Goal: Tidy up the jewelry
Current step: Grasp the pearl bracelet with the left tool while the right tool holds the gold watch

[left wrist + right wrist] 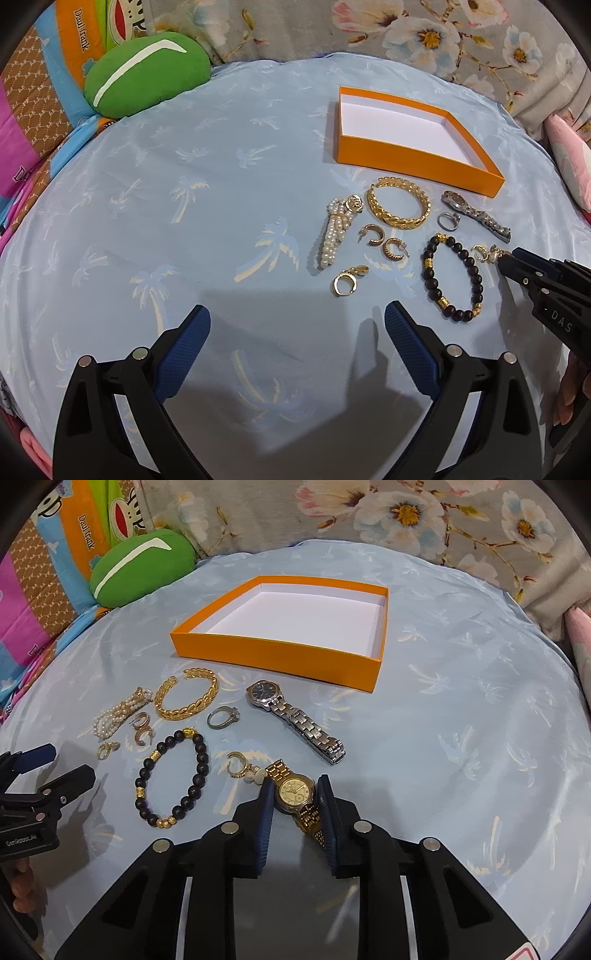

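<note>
1. while the left gripper (pixel 297 325) hangs wide apart over bare blue sheet (pixel 184 229) with nothing between its pads, the right gripper (pixel 295 794) has its pads closed in on the gold watch (pixel 295 788), one on each side of the case.
2. gold watch lies on the sheet, dial up, band trailing back between the fingers; whether it is lifted, cannot tell.
3. orange box (pixel 273 653) sits open beyond the jewelry, white inside, nothing in it.
4. silver watch (pixel 295 716) lies between the box and the gold watch, apart from both.
5. left of the right gripper: small gold earring (pixel 238 766) just beside it, black bead bracelet (pixel 171 779), silver ring (pixel 221 716), gold bangle (pixel 186 698), pearl piece (pixel 118 712), gold hoop earrings (pixel 142 727).
6. green cushion (pixel 146 72) rests at the far left edge of the sheet.
</note>
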The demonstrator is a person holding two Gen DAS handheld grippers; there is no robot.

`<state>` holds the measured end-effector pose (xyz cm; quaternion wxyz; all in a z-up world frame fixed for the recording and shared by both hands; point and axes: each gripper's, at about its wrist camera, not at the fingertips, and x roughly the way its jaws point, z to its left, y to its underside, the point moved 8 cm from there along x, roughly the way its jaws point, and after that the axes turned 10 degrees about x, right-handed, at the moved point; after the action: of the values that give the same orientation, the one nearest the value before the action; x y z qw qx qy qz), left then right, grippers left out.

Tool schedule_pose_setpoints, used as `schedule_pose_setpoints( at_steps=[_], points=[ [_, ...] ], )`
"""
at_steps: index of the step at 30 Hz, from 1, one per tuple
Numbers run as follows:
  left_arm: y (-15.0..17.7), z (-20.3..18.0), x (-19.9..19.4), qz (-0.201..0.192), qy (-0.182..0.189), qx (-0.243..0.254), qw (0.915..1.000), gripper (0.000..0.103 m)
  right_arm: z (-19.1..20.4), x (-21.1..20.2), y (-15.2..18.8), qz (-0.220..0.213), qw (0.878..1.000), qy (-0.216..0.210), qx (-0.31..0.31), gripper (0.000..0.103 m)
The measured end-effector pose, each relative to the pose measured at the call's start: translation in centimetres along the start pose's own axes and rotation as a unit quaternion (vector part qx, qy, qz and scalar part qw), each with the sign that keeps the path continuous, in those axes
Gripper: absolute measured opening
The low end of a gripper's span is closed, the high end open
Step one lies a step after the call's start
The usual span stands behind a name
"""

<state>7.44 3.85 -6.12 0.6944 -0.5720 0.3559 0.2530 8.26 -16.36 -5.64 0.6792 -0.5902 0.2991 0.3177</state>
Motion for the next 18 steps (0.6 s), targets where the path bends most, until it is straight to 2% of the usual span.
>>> schedule_pose_setpoints(
  at_steps=[18],
  points=[
    [-0.8,-1.3,0.1,-0.003,0.001,0.011,0.9999,0.093,-2.0,-2.5,0.1,-0.028,0.997,0.002,0.07,0.021]
  ],
)
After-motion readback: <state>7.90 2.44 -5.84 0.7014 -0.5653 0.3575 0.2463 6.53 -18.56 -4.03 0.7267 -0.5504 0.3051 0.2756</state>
